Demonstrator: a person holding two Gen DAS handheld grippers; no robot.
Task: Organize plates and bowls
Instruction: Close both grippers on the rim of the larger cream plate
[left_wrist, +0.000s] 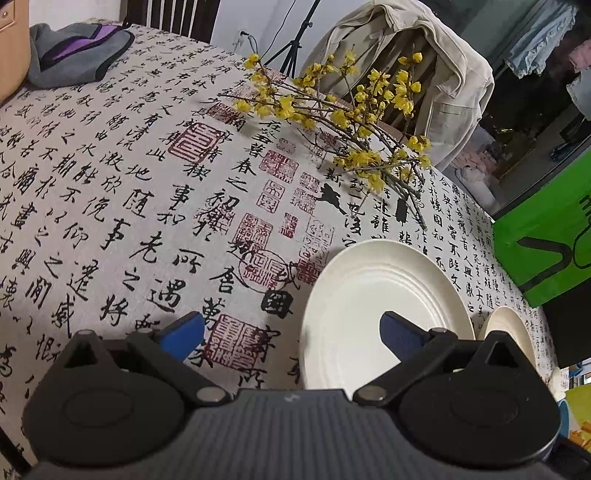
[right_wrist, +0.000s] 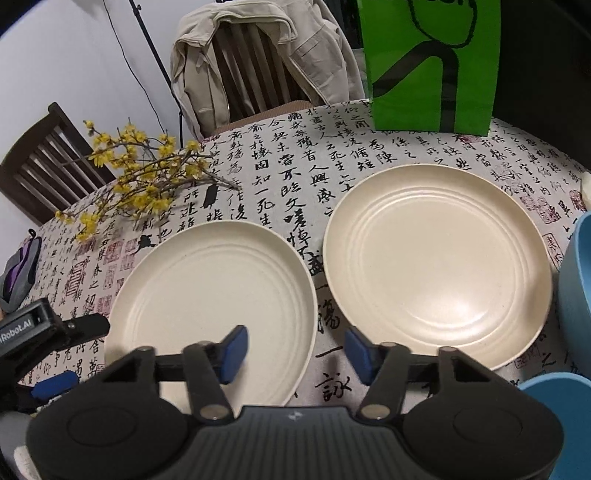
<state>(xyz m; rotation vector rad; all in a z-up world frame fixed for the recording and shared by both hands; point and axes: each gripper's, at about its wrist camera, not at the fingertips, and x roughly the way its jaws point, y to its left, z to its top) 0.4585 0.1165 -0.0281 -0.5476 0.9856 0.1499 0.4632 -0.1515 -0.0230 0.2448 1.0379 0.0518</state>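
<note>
2 cream plates lie flat and apart on a table under a calligraphy-print cloth (right_wrist: 280, 177), with 2 blue bowls (right_wrist: 576, 295) at the right edge. The right gripper (right_wrist: 295, 352) hovers low over the gap between them, its jaws about half open and empty: its left blue pad sits above the near rim of the left plate (right_wrist: 210, 291), while the right plate (right_wrist: 439, 258) lies just ahead and to the right. The left gripper (left_wrist: 291, 334), wide open and empty, also has the left plate's rim between its pads, so either hand could likely take that plate first.
</note>
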